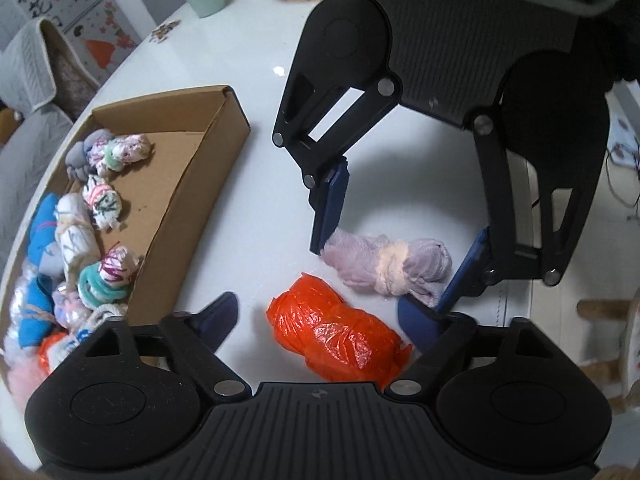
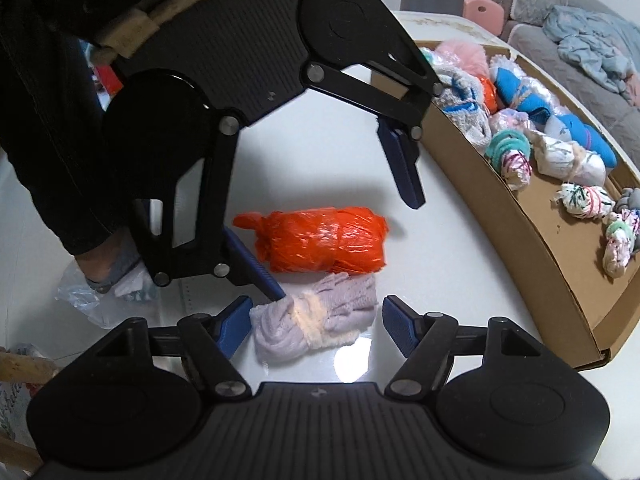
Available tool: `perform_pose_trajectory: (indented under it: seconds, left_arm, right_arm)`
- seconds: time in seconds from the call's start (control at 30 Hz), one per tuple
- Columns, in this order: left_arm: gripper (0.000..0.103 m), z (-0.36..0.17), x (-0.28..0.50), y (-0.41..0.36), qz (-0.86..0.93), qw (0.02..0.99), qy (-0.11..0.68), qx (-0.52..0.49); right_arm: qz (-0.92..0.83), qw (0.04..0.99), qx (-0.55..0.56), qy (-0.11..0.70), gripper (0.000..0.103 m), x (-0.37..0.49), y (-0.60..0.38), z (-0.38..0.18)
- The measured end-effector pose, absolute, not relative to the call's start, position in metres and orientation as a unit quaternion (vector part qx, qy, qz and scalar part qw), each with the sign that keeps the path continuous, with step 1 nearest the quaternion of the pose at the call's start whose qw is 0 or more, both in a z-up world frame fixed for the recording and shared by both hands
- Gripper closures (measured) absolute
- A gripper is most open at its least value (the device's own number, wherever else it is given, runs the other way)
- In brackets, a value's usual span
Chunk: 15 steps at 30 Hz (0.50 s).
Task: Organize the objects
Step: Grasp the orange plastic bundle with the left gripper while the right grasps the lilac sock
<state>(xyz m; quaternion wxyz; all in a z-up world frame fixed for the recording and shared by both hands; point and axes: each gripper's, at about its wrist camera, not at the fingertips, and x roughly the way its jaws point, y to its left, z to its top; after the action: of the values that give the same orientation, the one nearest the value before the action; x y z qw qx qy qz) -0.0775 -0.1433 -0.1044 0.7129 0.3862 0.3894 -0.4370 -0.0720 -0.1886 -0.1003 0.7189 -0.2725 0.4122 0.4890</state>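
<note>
1. The orange plastic bundle (image 1: 334,334) lies on the white table (image 1: 256,216), near the cardboard box (image 1: 188,208). It looks light, crinkly and slippery, so I'd grab it across the fat middle.
2. The lilac sock roll (image 2: 314,328) sits just beyond it from the box: soft and squashy. Best pinched at its pale band.
3. The left gripper (image 1: 320,316) straddles the orange bundle, half open, pads not pressing (I think).
4. The right gripper (image 2: 316,330) brackets the roll, half open, not clamped yet.

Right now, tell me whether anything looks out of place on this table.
Two bundles lie loose on the white table outside the cardboard box: an orange plastic-wrapped bundle and a lilac fuzzy bundle. All other bundles sit inside.
</note>
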Motion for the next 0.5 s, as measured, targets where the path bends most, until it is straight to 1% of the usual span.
perform_pose_trajectory:
  seconds: [0.03, 0.07, 0.1, 0.13, 0.2, 0.23, 0.3, 0.5]
  left_arm:
    - [0.029, -0.103, -0.077, -0.143, -0.438, 0.714, 0.392, 0.381]
    - [0.038, -0.102, -0.076, -0.144, -0.437, 0.716, 0.393, 0.377]
    - [0.045, -0.102, -0.076, -0.144, -0.436, 0.716, 0.395, 0.375]
    - [0.046, -0.101, -0.077, -0.145, -0.434, 0.717, 0.395, 0.376]
    - [0.053, -0.101, -0.078, -0.145, -0.433, 0.717, 0.394, 0.379]
    - [0.054, -0.1, -0.079, -0.145, -0.431, 0.717, 0.395, 0.379]
    - [0.059, -0.1, -0.079, -0.145, -0.426, 0.719, 0.398, 0.378]
    - [0.062, -0.092, -0.072, -0.137, -0.407, 0.732, 0.423, 0.345]
  right_arm:
    - [0.489, 0.719, -0.27, 0.414, 0.037, -0.073, -0.192, -0.1]
    - [0.487, 0.719, -0.267, 0.417, 0.04, -0.073, -0.194, -0.099]
    - [0.484, 0.72, -0.265, 0.42, 0.041, -0.072, -0.195, -0.098]
    - [0.48, 0.722, -0.264, 0.423, 0.043, -0.071, -0.196, -0.098]
    - [0.473, 0.725, -0.262, 0.427, 0.044, -0.07, -0.198, -0.098]
    - [0.47, 0.726, -0.261, 0.428, 0.045, -0.069, -0.199, -0.098]
    - [0.465, 0.728, -0.258, 0.432, 0.047, -0.067, -0.2, -0.098]
    - [0.449, 0.737, -0.241, 0.444, 0.049, -0.059, -0.207, -0.091]
